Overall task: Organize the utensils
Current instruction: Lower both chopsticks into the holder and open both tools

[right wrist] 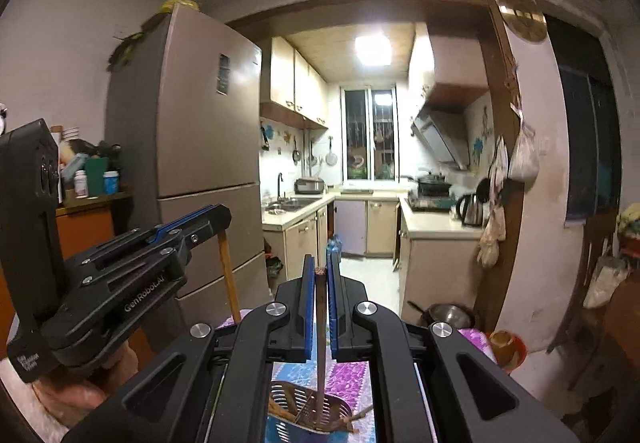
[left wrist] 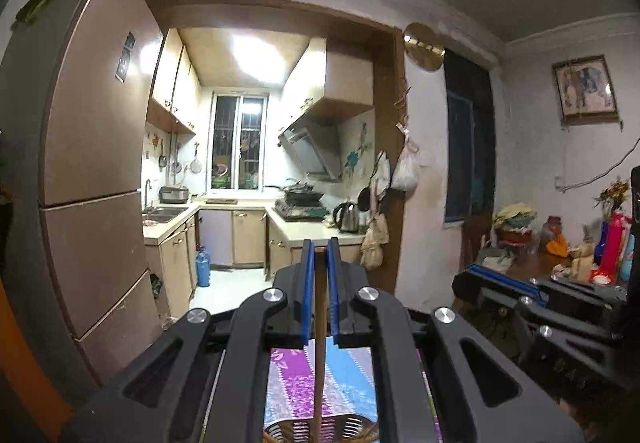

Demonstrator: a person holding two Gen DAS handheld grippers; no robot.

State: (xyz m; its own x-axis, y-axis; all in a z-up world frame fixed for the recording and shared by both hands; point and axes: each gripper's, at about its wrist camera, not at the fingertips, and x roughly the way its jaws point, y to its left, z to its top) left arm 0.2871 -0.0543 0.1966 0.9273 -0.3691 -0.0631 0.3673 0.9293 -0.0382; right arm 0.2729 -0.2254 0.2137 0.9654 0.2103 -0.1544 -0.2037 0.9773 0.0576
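Note:
My left gripper (left wrist: 320, 247) is shut on a light wooden utensil handle (left wrist: 319, 323) that hangs straight down between its blue pads. Under it, at the frame's bottom edge, stands a perforated utensil holder (left wrist: 344, 427). In the right wrist view my right gripper (right wrist: 320, 263) is shut on a thin dark stick (right wrist: 321, 323), whose lower end reaches into the holder (right wrist: 286, 399) among several wooden utensils. The left gripper (right wrist: 222, 217) shows at the left, holding its wooden handle (right wrist: 229, 275). The right gripper (left wrist: 470, 273) shows at the right of the left wrist view.
The holder stands on a purple and blue flowered cloth (left wrist: 292, 375). A tall fridge (right wrist: 188, 147) stands to the left of the kitchen doorway. There is a cluttered side table (left wrist: 560, 255) on the right, a metal pot (right wrist: 450, 317) low down and an orange cabinet (right wrist: 86, 231) on the left.

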